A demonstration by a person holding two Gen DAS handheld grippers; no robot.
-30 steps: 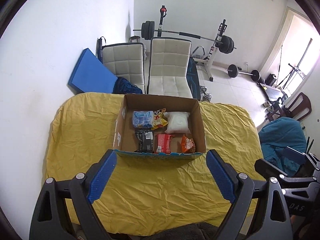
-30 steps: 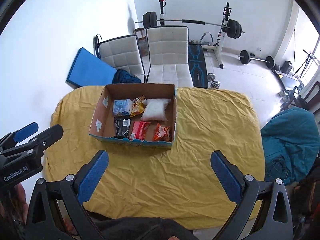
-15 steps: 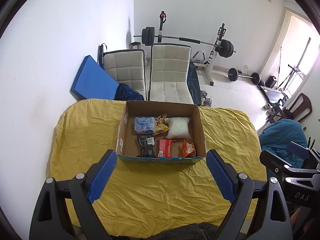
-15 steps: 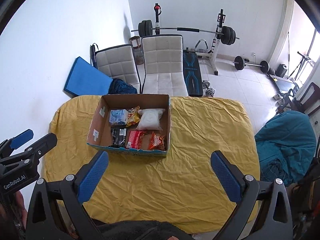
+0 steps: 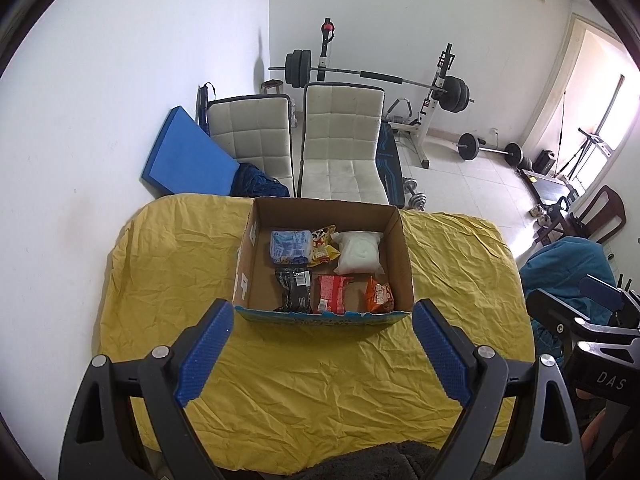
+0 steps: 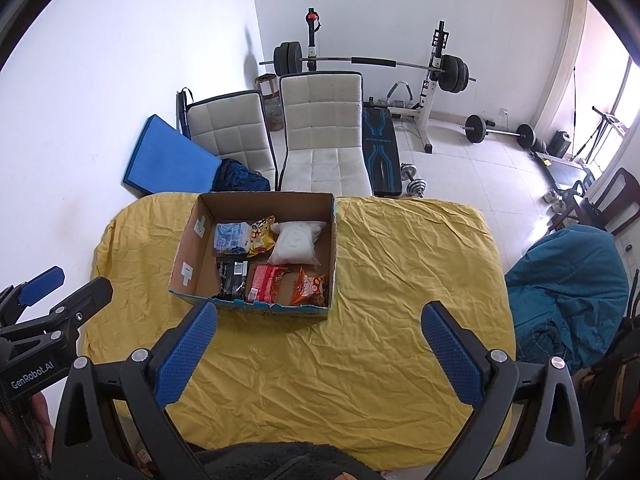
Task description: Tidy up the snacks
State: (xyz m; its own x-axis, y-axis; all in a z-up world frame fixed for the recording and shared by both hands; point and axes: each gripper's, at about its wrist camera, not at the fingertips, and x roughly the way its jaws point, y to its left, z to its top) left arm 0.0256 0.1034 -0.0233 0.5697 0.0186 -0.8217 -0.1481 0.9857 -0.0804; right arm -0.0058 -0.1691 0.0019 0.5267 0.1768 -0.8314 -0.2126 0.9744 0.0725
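From the left wrist, the left gripper hangs wide apart and empty above the yellow tablecloth, its tips flanking the cardboard box of snacks. From the right wrist, the right gripper is spread wide too, nothing held — box ahead, slightly left.

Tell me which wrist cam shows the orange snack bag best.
Right wrist: the orange bag shows nearly its whole front, lying in the box at the near right corner. In the left wrist view the box's near wall hides the bag's lower edge.
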